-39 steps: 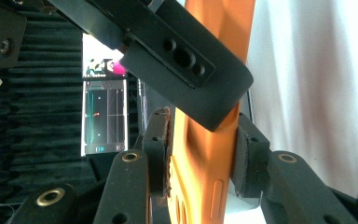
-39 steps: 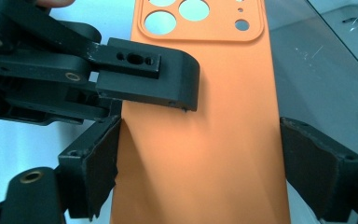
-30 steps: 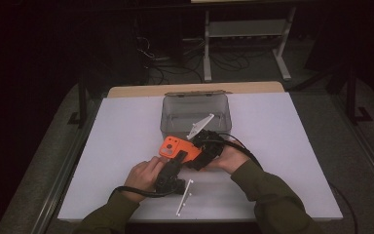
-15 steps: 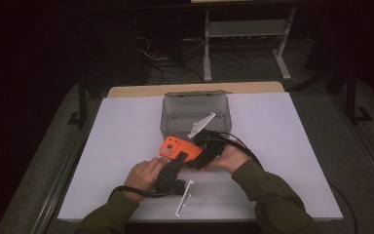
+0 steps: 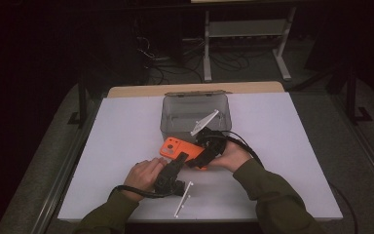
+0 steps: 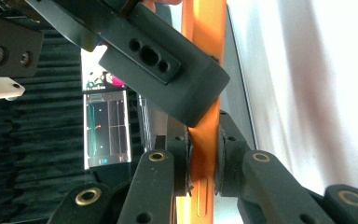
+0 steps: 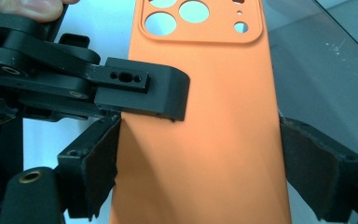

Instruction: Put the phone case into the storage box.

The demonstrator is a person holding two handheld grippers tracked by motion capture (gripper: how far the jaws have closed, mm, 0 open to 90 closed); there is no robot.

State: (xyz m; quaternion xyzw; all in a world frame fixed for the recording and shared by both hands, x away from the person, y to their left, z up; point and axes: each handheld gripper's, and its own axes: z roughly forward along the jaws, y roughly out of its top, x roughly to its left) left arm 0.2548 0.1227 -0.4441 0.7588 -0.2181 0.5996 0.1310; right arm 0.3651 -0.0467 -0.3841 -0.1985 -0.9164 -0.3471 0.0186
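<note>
Both grippers met at the orange phone case (image 5: 181,151) just before the clear bin (image 5: 175,114): left gripper (image 6: 203,161) pinched its thin edge, right gripper (image 7: 198,179) straddled its width, pads apparently apart from its sides.

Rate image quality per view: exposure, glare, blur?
High view: dim, room black, table lit evenly, sharp enough. Left gripper view: table blown out white at right, orange case close and soft. Right gripper view: bright, case crisp, jaw pads slightly soft at the frame's bottom.
</note>
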